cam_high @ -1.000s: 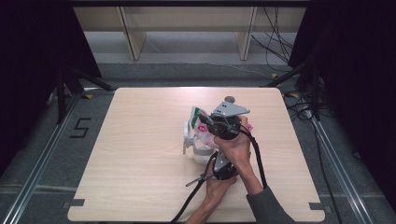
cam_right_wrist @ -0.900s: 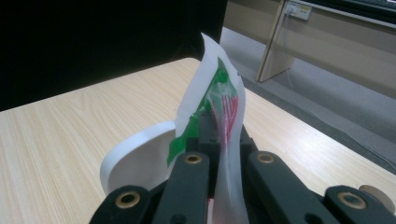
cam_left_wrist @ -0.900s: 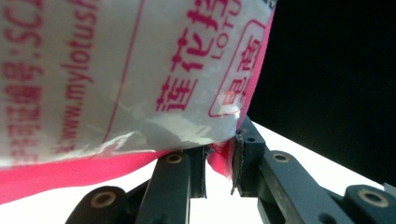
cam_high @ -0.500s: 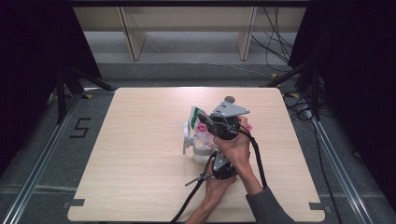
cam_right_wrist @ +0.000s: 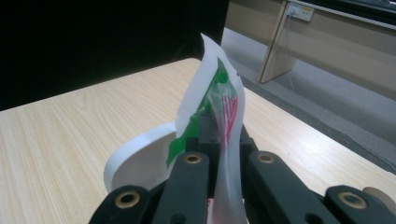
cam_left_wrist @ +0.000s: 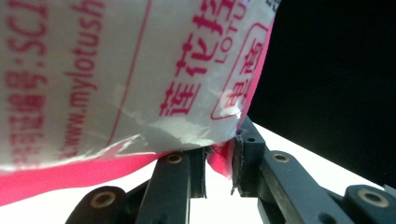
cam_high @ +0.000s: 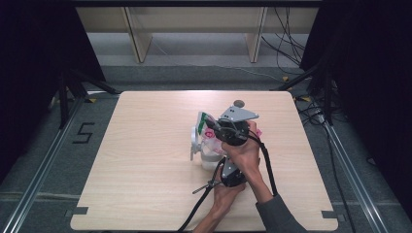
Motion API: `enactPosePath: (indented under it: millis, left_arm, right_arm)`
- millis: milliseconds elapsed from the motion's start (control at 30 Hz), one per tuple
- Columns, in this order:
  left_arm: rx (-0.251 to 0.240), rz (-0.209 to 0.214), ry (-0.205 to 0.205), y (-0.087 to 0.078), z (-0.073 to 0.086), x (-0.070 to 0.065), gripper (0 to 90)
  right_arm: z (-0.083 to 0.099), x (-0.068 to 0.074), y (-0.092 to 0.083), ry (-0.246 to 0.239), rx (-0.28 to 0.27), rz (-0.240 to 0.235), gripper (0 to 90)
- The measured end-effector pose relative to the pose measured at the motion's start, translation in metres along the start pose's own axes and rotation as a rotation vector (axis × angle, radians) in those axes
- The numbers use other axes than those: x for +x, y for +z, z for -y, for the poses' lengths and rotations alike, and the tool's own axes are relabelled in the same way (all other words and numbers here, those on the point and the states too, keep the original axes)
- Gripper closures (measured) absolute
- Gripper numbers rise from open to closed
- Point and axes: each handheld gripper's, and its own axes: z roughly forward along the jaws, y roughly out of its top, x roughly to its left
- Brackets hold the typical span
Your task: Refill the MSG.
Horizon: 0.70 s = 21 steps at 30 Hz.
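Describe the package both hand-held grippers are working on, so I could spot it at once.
On the wooden table, just right of centre, lies a soft white plastic pack printed in pink lettering with a green patch. It is the one thing there, pinched between the left hand-held gripper and right hand-held gripper.

We are seeing bare wooden table (cam_high: 136, 160) lying open to the left and along the far edge, so a gripper is passing freely there. The plastic packet (cam_high: 204, 127) and white cup (cam_high: 210, 158) are blocking the middle, with both hands crowding just beside them.
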Motion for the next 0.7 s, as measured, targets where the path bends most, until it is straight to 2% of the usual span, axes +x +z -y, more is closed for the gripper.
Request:
enactPosePath:
  millis: [100, 233, 300, 333, 367, 400, 467, 500, 533, 567, 633, 667, 700]
  left_arm:
    - [-0.002, 0.002, -0.001, 0.0004, 0.0000, -0.0001, 77.6]
    - [-0.002, 0.001, 0.004, 0.0002, -0.0001, -0.0006, 77.6]
    - [-0.004, 0.004, 0.004, 0.0004, 0.0001, -0.0012, 77.6]
    - [-0.006, 0.007, 0.003, 0.0001, 0.0003, -0.0015, 77.6]
    - [-0.004, 0.035, 0.004, 0.0014, 0.0003, -0.0013, 77.6]
    - [-0.006, 0.004, 0.005, 0.0000, 0.0002, -0.0018, 77.6]
    - [-0.007, 0.007, 0.000, 0.0005, -0.0003, -0.0013, 77.6]
    - [-0.008, 0.010, 0.002, 0.0004, -0.0003, -0.0014, 77.6]
    - [-0.006, 0.041, 0.009, 0.0016, -0.0004, -0.0009, 77.6]
    - [-0.006, 0.008, 0.007, 0.0000, -0.0007, -0.0020, 77.6]
    - [-0.009, 0.009, 0.005, 0.0003, -0.0011, -0.0020, 77.6]
    - [-0.004, 0.036, 0.005, 0.0020, -0.0016, -0.0020, 77.7]
    - [-0.009, 0.014, 0.007, 0.0007, -0.0018, -0.0026, 77.7]
  right_arm:
    - [-0.0003, -0.0001, -0.0004, -0.002, 0.007, -0.006, 88.8]
    - [-0.0002, 0.0003, -0.0020, 0.033, 0.003, 0.005, 88.8]
    - [-0.0007, -0.0003, -0.0028, 0.029, 0.011, -0.001, 88.8]
    - [-0.0006, -0.0004, -0.0028, 0.030, 0.011, -0.001, 88.8]
    - [-0.0004, -0.0005, -0.0027, 0.034, 0.011, -0.005, 88.7]
    - [-0.0004, -0.0012, -0.0023, 0.025, 0.008, -0.002, 88.7]
    - [-0.0006, 0.0001, -0.0023, 0.025, 0.011, -0.007, 88.7]
    - [-0.0002, 0.0016, -0.0019, 0.037, 0.000, 0.004, 88.7]
    - [-0.0011, -0.0010, -0.0023, 0.009, 0.005, -0.007, 88.8]
    - [-0.0011, -0.0011, -0.0025, 0.017, 0.003, -0.011, 88.8]
    - [-0.0009, -0.0021, -0.0019, 0.015, -0.015, -0.002, 88.7]
    - [-0.0009, -0.0018, -0.0024, 0.016, -0.014, -0.003, 88.7]
    - [-0.0014, -0.0025, -0.0031, 0.004, -0.006, -0.006, 88.7]
